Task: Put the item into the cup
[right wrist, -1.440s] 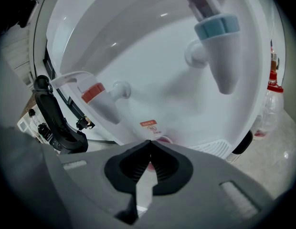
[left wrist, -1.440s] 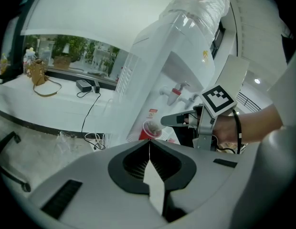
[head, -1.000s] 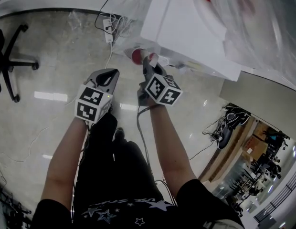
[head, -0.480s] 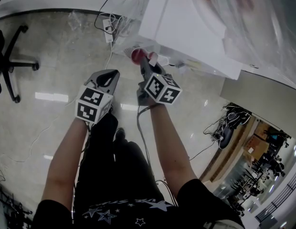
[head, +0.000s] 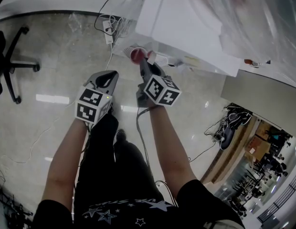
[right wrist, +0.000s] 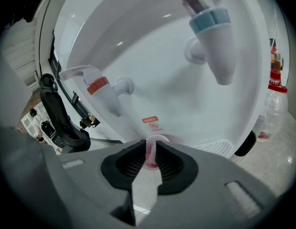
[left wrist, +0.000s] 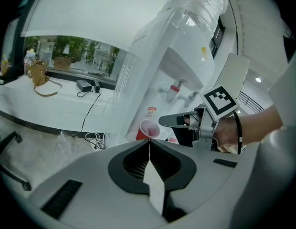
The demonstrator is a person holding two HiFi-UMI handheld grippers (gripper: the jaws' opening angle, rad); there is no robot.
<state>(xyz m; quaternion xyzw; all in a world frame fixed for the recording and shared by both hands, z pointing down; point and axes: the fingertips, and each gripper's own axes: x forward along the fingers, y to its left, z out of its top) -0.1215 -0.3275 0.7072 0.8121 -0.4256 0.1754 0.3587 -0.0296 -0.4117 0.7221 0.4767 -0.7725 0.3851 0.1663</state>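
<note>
Right claw (right wrist: 151,149) pinches the red cup (head: 136,55) below the water dispenser (right wrist: 162,70) taps; left claw (left wrist: 149,147) closed, empty.

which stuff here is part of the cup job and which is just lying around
In the job: red cup, right gripper clamped on its rim, water dispenser.
Lying about: office chair, floor cables, brown bag, bottle, shut left gripper.

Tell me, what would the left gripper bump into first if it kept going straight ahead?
Probably the red cup held by the right gripper, just before the white water dispenser; depth is hard to judge.
</note>
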